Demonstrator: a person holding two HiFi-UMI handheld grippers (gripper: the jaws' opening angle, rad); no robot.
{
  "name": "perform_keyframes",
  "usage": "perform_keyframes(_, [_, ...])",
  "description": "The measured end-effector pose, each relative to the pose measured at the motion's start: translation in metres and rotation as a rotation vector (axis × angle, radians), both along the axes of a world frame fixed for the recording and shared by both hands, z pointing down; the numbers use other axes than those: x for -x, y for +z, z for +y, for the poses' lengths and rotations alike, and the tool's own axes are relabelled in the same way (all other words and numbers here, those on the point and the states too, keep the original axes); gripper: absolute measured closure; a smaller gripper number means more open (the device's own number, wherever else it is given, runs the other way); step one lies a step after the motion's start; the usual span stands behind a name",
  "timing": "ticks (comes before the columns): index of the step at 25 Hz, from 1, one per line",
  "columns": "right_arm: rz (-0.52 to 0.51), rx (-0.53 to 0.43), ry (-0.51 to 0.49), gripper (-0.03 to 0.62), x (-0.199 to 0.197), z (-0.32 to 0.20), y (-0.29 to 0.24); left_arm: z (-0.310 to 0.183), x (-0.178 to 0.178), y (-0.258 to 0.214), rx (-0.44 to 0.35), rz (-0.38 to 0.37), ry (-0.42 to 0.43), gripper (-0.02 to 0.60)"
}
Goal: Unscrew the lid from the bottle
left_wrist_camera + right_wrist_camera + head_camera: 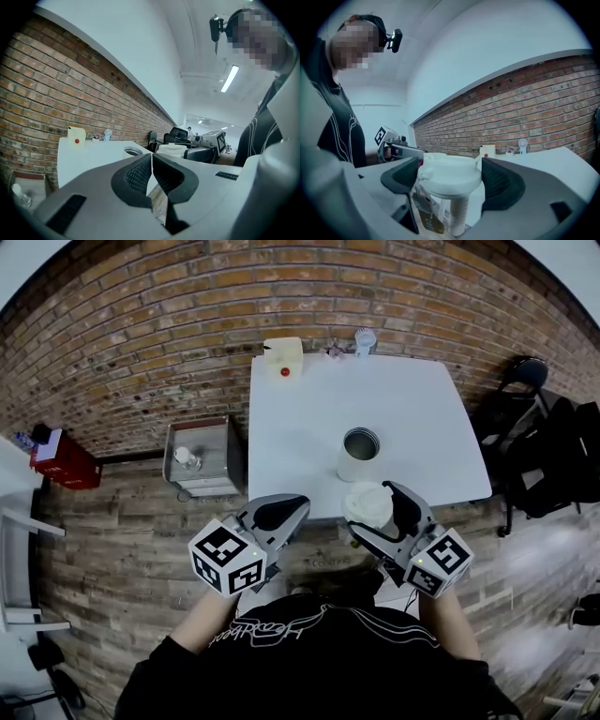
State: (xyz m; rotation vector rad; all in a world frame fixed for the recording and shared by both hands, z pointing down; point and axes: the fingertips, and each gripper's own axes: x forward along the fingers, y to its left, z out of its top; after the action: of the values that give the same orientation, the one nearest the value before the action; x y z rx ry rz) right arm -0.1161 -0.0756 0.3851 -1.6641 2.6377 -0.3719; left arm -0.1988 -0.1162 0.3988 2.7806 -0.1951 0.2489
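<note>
- Gripping the white lid [449, 174] in my right tongs [450, 169], one pad pressed on each side of its rim.
- Under the lid, a pale tube [457, 213] hangs straight down, and a brown tag [429, 220] dangles beside it.
- From above, the lid sits right over the near edge of the white counter [309, 418], clear of the bottle [359, 455] and not touching it.
- The bottle stands upright on the counter, mouth open, just behind the lid and near the front edge.
- My left tongs [151, 157] are closed pad to pad with nothing between them.
- In the head view they hang off the counter's front edge, to the left of the lid and apart from it.
- Through the left gripper view, the bottle's open rim shows just past my closed tips, with the right tongs and the lid off to the right.
- At the far edge of the counter, against the brick wall [187, 315], sits a pale yellow box [283, 357] with a red dot on it.
- A small white fan [365, 338] stands to the right of the box, also at the wall.
- Left of the counter is a low grey cabinet [217, 439], with something small and clear lying on top that I can't make out.
</note>
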Motion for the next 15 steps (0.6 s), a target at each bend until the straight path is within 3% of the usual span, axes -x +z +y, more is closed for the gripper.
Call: perform_keyframes(15, [0.002, 0.01, 0.02, 0.181, -0.002, -0.002, 0.008, 0.0, -0.005, 0.012, 0.036, -0.014, 0.03, 0.546])
